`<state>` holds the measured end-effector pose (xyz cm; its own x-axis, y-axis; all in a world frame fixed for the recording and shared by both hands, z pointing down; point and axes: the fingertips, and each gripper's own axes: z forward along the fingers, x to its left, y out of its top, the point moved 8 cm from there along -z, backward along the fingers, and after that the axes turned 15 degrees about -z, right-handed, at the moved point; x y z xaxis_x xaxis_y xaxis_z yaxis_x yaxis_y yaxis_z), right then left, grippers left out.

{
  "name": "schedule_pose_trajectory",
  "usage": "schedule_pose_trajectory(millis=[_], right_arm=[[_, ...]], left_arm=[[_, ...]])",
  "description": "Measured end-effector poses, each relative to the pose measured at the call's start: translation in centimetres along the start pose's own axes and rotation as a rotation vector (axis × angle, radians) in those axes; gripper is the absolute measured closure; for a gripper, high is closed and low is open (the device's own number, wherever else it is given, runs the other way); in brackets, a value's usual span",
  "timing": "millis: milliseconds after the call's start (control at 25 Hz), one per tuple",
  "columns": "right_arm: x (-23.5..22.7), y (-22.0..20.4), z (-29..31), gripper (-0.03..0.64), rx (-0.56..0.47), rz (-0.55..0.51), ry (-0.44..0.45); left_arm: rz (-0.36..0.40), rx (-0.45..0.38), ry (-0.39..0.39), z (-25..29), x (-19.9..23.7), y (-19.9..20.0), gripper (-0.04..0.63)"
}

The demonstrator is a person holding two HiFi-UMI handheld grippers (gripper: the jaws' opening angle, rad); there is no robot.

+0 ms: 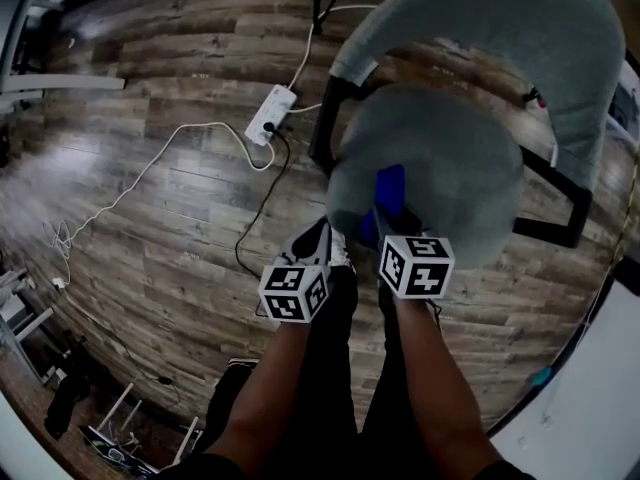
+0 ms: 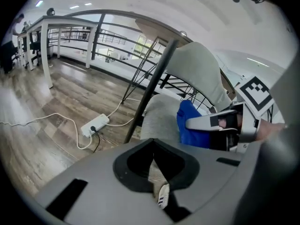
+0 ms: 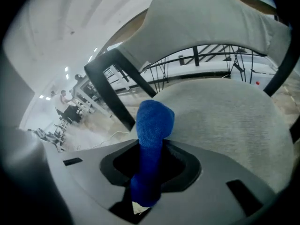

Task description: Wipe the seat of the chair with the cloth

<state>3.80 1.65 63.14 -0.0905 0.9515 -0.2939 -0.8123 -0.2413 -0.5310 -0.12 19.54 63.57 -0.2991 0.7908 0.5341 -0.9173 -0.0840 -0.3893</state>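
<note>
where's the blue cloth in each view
Head view: cloth at centre, over the near edge of the seat.
Left gripper view: cloth right of centre, beside the seat.
Right gripper view: cloth at centre, clamped in the right gripper.
Shared landmark: the grey seat.

The right gripper is clamped on a blue cloth, whose bunched end stands up at the near edge of the chair's grey seat. The grey backrest arches above, and a black frame bar slants at the left.
</note>
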Motion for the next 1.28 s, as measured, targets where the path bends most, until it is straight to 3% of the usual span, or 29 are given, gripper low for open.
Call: schedule_pose_trajectory(millis=[240, 440, 720, 960, 1280], right_arm=[[6.3, 0.8, 3.7, 0.507, 0.000, 0.008, 0.116], [7.7, -0.6, 5.5, 0.507, 0.014, 0.000, 0.106], [7.2, -0.8, 5.7, 0.509, 0.008, 0.015, 0.115], [6.3, -1.5, 4.7, 0.509, -0.008, -0.036, 0.096], [3.2, -3.1, 2.3, 0.509, -0.010, 0.010, 0.077]], left_arm=[[-0.008, -0.006, 0.011, -1.3, 2.5, 1.1, 0.589], [-0.011, -0.011, 0.009, -1.5, 3.6, 1.0, 0.588], [0.024, 0.007, 0.008, -0.9, 3.6, 1.5, 0.589], [0.218, 0.031, 0.005, -0.1, 1.3, 1.5, 0.589], [0.206, 0.048, -0.010, 0.6, -0.6, 0.4, 0.588]])
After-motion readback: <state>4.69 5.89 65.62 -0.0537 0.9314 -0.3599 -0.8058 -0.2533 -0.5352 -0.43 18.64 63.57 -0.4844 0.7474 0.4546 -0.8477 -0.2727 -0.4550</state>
